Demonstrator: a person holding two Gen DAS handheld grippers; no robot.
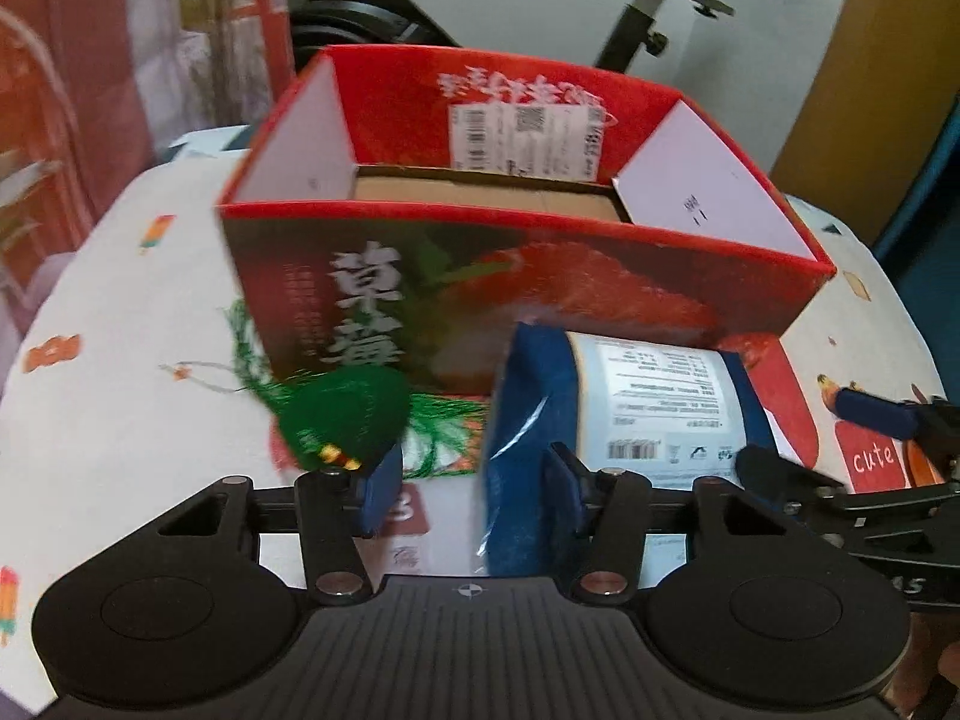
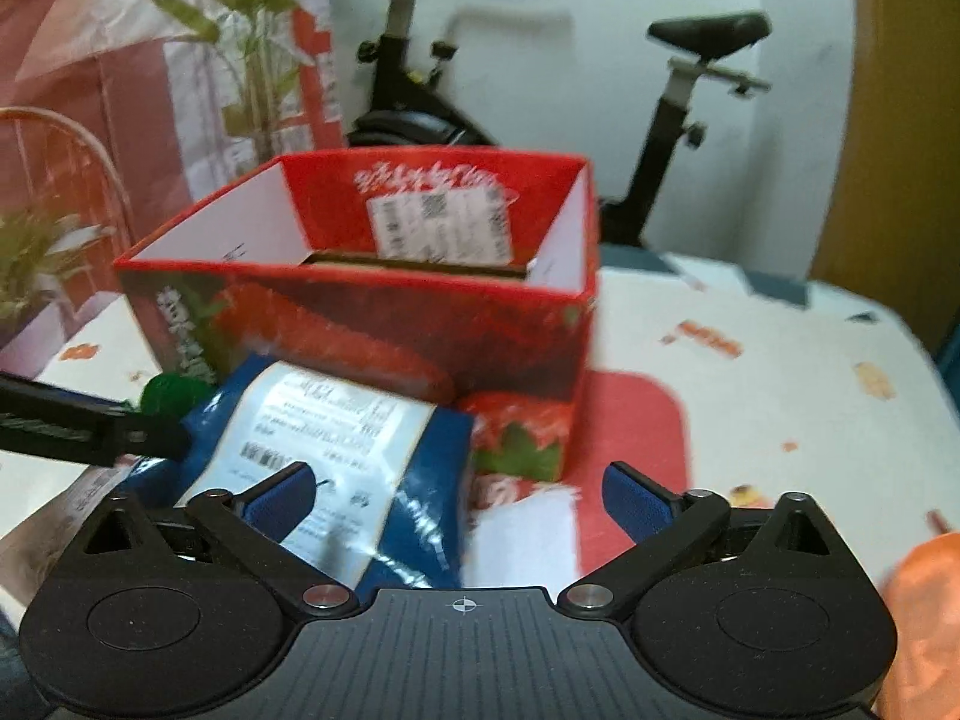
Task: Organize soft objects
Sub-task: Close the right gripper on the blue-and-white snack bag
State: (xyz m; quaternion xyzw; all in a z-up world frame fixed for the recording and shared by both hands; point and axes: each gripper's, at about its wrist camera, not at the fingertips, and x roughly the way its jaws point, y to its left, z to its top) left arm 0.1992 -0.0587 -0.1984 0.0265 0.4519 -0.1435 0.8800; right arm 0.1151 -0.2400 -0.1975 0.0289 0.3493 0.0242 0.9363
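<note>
An open red strawberry-print box (image 1: 540,276) stands on the patterned tablecloth (image 1: 120,312); it also shows in the right wrist view (image 2: 372,324). A blue plastic package with a white label (image 1: 636,402) lies in front of it, also in the right wrist view (image 2: 336,438). A green tasselled soft ornament (image 1: 342,414) lies left of the package. My left gripper (image 1: 474,486) is open, its right pad against the package's left end. My right gripper (image 2: 462,498) is open, its left pad over the package. The right gripper shows at the right edge of the left view (image 1: 888,438).
An exercise bike (image 2: 690,120) stands behind the table. A plant (image 2: 258,48) and red-white bags are at the back left. An orange soft thing (image 2: 924,612) lies at the right edge. A wooden door (image 1: 870,60) is at the back right.
</note>
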